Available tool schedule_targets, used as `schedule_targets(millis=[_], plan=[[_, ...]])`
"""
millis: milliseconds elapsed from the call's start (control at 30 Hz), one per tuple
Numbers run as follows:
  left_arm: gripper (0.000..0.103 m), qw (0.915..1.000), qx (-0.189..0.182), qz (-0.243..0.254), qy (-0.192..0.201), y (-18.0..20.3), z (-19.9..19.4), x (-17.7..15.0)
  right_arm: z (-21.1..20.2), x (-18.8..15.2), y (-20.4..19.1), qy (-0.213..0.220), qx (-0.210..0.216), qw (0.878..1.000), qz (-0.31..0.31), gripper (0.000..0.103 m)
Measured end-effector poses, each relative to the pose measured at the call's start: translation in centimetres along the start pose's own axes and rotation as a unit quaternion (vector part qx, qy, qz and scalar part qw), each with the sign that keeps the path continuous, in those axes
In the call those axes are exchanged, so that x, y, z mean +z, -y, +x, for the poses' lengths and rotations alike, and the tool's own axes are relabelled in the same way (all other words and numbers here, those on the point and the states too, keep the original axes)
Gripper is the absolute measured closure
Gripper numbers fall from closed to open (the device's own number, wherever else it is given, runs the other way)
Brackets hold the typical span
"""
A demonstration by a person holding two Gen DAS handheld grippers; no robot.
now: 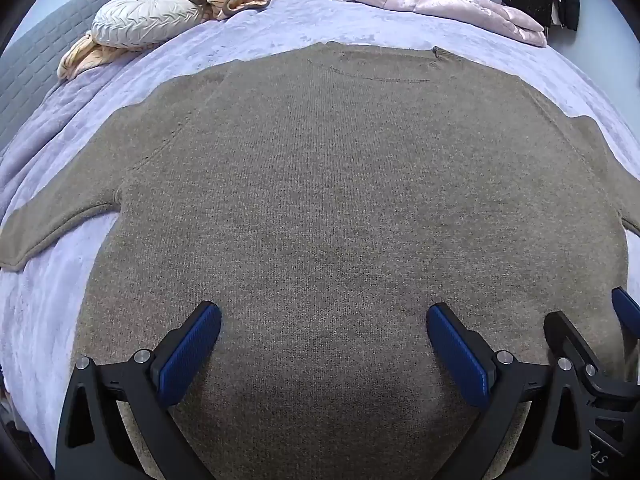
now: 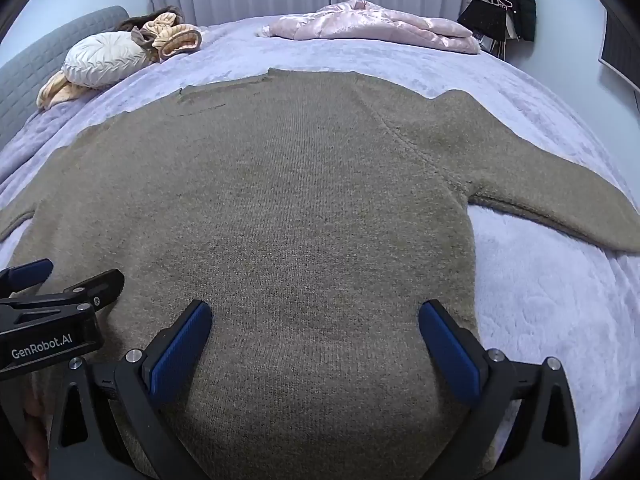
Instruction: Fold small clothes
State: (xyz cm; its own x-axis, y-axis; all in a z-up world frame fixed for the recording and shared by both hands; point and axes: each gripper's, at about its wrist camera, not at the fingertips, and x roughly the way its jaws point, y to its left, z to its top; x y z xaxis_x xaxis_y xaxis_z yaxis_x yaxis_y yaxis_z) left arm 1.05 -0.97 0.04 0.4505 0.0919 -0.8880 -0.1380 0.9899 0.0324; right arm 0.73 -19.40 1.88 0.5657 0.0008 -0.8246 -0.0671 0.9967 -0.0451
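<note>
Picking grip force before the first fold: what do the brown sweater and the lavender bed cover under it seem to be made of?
The brown sweater looks like a soft, matte knit, probably wool or a blend: fine vertical ribs and a fuzzy nap show. The lavender bed cover looks like plush fleece or velvet, with a crushed pile and faint sheen. Both the left gripper and the right gripper are open above the sweater.

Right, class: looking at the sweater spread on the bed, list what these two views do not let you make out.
- Sweater hem: hidden in both views behind the claws, left and right, and cut by the bottom edge.
- Left cuff: cut by the left wrist view's left edge.
- Right cuff: cut by the right wrist view's right edge.
- Neck label: too small in either view.
- Dark items hanging top right: too small and warped by the fisheye.
</note>
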Motion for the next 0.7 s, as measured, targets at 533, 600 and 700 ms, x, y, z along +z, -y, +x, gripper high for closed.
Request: schedule_targets(millis=[533,600,700], plan=[[0.000,0.9967,0.011,-0.016,-0.079,0.0,-1.2,2.0,-0.3,2.4,0.4,-0.100,0.033,0.994,-0.020,0.000],[0.000,0.9968,0.017,-0.012,-0.077,0.2,-1.7,2.1,-0.8,2.6,0.6,-0.097,0.032,0.995,-0.019,0.000],[0.000,0.9959,0.014,-0.009,-0.089,0.7,-2.2,2.3,-1.7,3.0,0.7,-0.089,0.037,0.995,-0.017,0.000]])
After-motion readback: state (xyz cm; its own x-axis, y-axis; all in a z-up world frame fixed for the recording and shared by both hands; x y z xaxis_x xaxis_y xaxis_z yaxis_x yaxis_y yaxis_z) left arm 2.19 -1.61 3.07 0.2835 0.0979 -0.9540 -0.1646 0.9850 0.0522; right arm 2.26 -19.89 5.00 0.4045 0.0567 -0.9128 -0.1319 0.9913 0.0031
